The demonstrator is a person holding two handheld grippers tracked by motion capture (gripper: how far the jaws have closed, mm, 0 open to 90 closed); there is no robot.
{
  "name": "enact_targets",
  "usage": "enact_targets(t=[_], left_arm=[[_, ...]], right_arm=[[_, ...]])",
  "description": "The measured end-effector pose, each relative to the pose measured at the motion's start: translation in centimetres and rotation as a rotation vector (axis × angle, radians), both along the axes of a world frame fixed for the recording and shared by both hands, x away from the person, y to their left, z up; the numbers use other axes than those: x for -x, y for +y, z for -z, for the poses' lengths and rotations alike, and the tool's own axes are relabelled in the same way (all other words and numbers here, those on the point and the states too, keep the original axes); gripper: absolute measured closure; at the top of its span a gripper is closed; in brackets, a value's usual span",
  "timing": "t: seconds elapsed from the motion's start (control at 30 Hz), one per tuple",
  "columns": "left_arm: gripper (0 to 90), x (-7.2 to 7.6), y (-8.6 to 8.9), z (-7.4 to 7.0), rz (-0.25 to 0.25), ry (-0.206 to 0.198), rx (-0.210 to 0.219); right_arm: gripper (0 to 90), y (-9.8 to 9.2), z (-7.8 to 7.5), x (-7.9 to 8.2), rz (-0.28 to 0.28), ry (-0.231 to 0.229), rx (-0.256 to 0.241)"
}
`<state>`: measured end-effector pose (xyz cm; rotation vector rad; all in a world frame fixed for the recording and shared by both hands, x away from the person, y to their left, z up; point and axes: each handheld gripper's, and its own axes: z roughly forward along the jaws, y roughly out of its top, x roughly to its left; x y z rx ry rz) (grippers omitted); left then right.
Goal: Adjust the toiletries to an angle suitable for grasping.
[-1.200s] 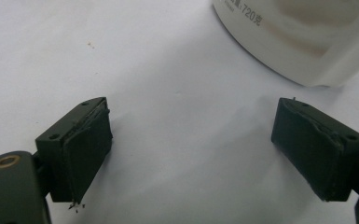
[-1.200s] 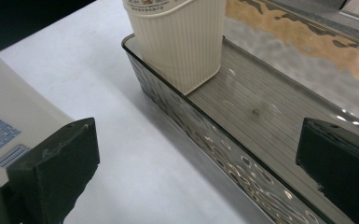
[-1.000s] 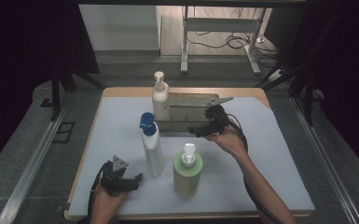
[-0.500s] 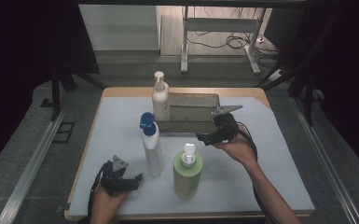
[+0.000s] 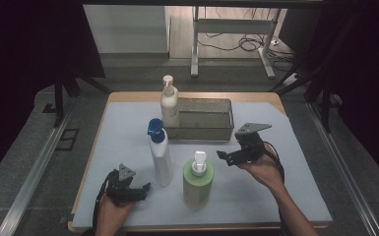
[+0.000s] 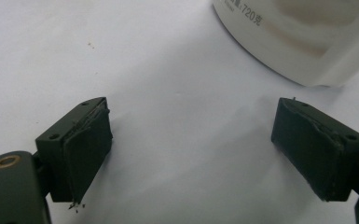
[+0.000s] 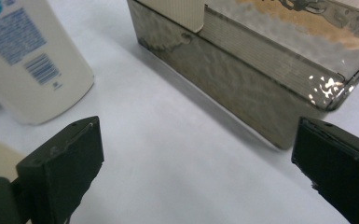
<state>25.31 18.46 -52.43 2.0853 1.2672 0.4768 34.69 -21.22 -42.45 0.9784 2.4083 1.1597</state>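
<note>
The basket (image 7: 242, 88) is hammered metal — shiny, dimpled, with glinting highlights. The white bottle (image 7: 23, 60) looks like smooth plastic with a printed label. The table cover (image 5: 285, 191) is matt and pale, and the gripper pads (image 6: 91, 144) are dull black rubber — frayed at the edges.

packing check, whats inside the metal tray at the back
One cream pump bottle stands upright in the metal tray's left end. The rest looks empty, though the near wall hides part of the floor.

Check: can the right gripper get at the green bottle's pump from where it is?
Probably yes. The right gripper is open, level with and just right of the pump on the green bottle, with only bare table between. The metal bin sits behind, out of the way.
</note>
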Motion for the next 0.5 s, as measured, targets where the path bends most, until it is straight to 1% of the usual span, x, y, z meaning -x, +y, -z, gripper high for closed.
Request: enact_targets(t=[0.07,0.1,0.13,0.3,0.37,0.43,0.5], left_arm=[[12.3,0.0,0.0,0.0,0.000,-0.001,0.000],[12.3,0.0,0.0,0.0,0.000,-0.001,0.000],[12.3,0.0,0.0,0.0,0.000,0.000,0.000],[12.3,0.0,0.0,0.0,0.000,-0.001,0.000],[12.4,0.0,0.0,0.0,0.000,-0.001,0.000],[12.4,0.0,0.0,0.0,0.000,-0.001,0.000],[12.4,0.0,0.0,0.0,-0.001,-0.003,0.000]], right_arm=[[2.1,-0.2,0.1,0.5,0.000,-0.003,0.004],[2.1,-0.2,0.1,0.5,0.000,-0.003,0.004],[2.7,-0.6,0.2,1.1,-0.005,-0.009,0.007],[4.7,-1.3,0.4,2.5,-0.016,-0.017,0.013],[5.4,-1.5,0.5,3.1,-0.029,-0.027,0.015],[5.4,-1.6,0.6,3.7,-0.041,-0.025,0.011],[5.6,-1.6,0.7,4.2,-0.050,-0.027,0.018]])
